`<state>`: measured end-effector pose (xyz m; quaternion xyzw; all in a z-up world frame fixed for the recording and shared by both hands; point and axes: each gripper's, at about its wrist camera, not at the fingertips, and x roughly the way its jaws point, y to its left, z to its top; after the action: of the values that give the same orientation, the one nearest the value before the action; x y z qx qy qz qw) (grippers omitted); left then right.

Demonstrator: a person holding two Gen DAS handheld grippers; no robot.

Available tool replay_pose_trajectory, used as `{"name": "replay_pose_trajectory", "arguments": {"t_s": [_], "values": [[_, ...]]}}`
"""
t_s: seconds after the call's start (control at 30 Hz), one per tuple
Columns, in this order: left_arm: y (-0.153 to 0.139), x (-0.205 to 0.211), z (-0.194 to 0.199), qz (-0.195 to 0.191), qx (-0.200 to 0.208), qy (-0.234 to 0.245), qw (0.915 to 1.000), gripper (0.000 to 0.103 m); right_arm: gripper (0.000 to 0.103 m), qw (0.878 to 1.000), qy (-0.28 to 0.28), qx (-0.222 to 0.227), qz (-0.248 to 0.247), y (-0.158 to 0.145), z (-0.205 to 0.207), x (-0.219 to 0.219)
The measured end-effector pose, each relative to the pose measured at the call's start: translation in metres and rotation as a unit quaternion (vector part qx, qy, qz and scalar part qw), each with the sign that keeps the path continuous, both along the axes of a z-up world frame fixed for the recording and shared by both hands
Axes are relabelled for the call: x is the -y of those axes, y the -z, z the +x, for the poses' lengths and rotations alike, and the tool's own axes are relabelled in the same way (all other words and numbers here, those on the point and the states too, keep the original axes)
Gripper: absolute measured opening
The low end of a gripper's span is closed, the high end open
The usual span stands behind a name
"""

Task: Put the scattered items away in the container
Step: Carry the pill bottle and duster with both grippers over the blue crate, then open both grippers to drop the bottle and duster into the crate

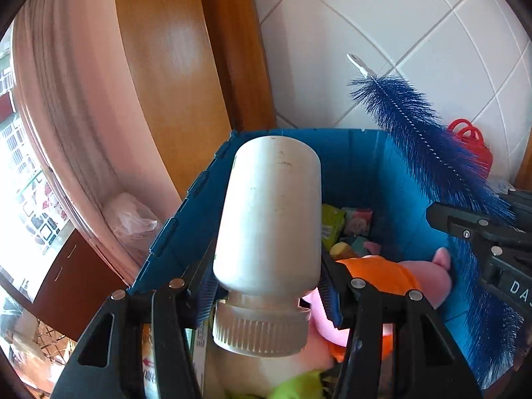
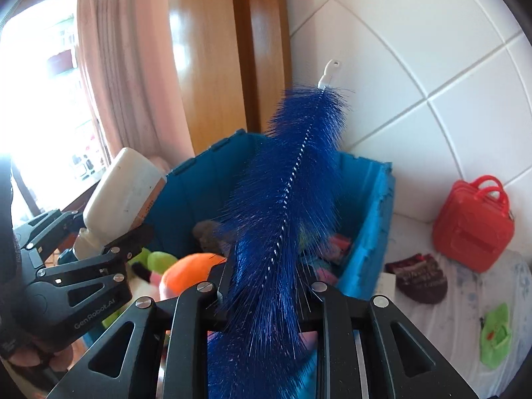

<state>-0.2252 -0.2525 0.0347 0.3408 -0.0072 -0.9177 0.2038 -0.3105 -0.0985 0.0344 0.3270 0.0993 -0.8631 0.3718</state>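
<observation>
My left gripper (image 1: 266, 286) is shut on a white plastic bottle (image 1: 269, 212), held cap-down and bottom-up over the near edge of the blue crate (image 1: 352, 159). My right gripper (image 2: 266, 286) is shut on a blue bottle brush (image 2: 286, 199) with a white tip, which stands up over the crate (image 2: 199, 193). The brush (image 1: 429, 153) and the right gripper (image 1: 482, 232) show at the right in the left wrist view. The bottle (image 2: 123, 193) and the left gripper (image 2: 83, 266) show at the left in the right wrist view. Inside the crate lie an orange toy (image 1: 375, 276), a pink plush (image 1: 435, 276) and small packets.
A red bag (image 2: 472, 222), a dark knitted item (image 2: 419, 276) and a green packet (image 2: 495, 335) lie on the white surface right of the crate. A wooden door frame (image 1: 229, 50), a pink curtain (image 1: 76, 106) and a tiled wall (image 1: 399, 33) stand behind it.
</observation>
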Motion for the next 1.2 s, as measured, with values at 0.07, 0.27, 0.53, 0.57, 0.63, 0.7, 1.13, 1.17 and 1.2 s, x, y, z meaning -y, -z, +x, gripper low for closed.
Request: {"name": "replay_pose_trajectory", "arguments": {"t_s": [0.07,0.27,0.53,0.57,0.63,0.7,1.13,1.17,1.2], "values": [[0.008,0.022,-0.019,0.022,0.018,0.006,0.9996,0.052,0.022,1.0,0.008,0.013,0.014,0.011,-0.009,0.022],[0.038,0.051,-0.081,0.073,0.068,0.036,0.9944,0.052,0.023,0.996,0.05,0.033,0.06,0.042,-0.044,0.066],[0.088,0.076,-0.138,0.109,0.133,0.033,0.9846,0.052,0.024,0.985,0.119,0.042,0.12,0.08,-0.1,0.094],[0.095,0.078,-0.142,0.111,0.146,0.036,0.9824,0.052,0.024,0.983,0.123,0.037,0.128,0.086,-0.103,0.095],[0.102,0.073,-0.144,0.12,0.164,0.04,0.9783,0.052,0.026,0.982,0.128,0.042,0.133,0.099,-0.113,0.095],[0.108,0.073,-0.144,0.124,0.172,0.041,0.9765,0.052,0.027,0.981,0.125,0.05,0.139,0.108,-0.116,0.094],[0.108,0.085,-0.146,0.13,0.168,0.022,0.977,0.073,0.061,0.98,0.121,0.07,0.145,0.112,-0.119,0.094],[0.107,0.087,-0.146,0.13,0.166,0.02,0.9772,0.073,0.063,0.979,0.122,0.071,0.144,0.111,-0.117,0.092],[0.106,0.088,-0.146,0.131,0.165,0.017,0.9775,0.073,0.066,0.98,0.123,0.073,0.142,0.111,-0.117,0.091]]}}
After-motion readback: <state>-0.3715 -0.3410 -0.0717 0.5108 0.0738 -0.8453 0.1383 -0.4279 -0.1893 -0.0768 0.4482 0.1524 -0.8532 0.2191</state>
